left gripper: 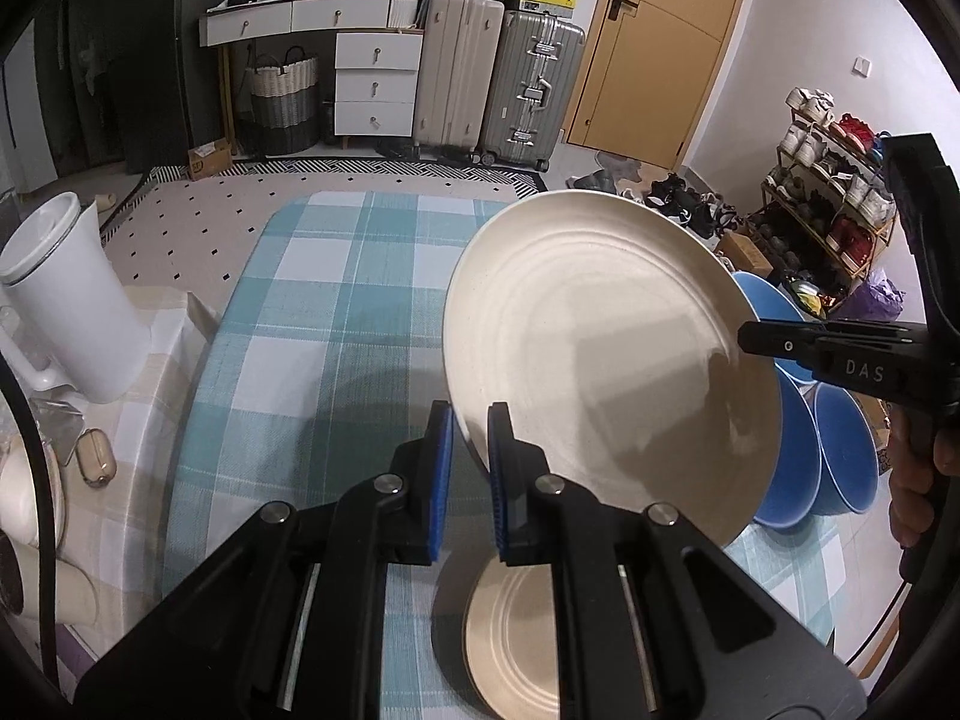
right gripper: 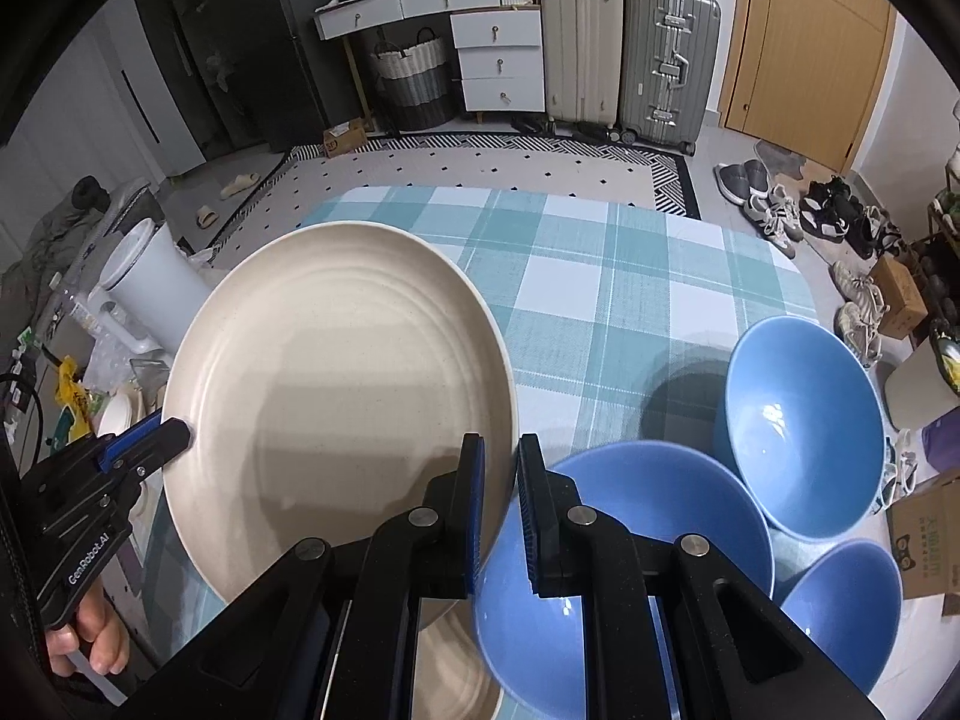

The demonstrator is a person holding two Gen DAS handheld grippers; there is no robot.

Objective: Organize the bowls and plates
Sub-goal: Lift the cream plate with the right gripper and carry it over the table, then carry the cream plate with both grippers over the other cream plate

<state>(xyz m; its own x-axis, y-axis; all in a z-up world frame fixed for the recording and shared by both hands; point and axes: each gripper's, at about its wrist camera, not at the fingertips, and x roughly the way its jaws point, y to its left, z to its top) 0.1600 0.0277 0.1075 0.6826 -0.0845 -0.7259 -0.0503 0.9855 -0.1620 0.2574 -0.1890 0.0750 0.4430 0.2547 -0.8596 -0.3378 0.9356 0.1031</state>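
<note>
Wooden door [left gripper: 654, 42]; white drawer unit [left gripper: 377, 84]; two upright suitcases [right gripper: 630, 48]; woven basket [right gripper: 414, 81]; patterned rug [right gripper: 480, 171]; shoe rack [left gripper: 834, 204]; checked tablecloth [left gripper: 336, 300].

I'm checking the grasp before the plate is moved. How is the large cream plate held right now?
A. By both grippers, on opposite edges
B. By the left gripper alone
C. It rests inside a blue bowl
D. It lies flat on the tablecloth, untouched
A: the left gripper and the right gripper each clamp an opposite edge of the cream plate, lifted above the checked tablecloth.
</note>
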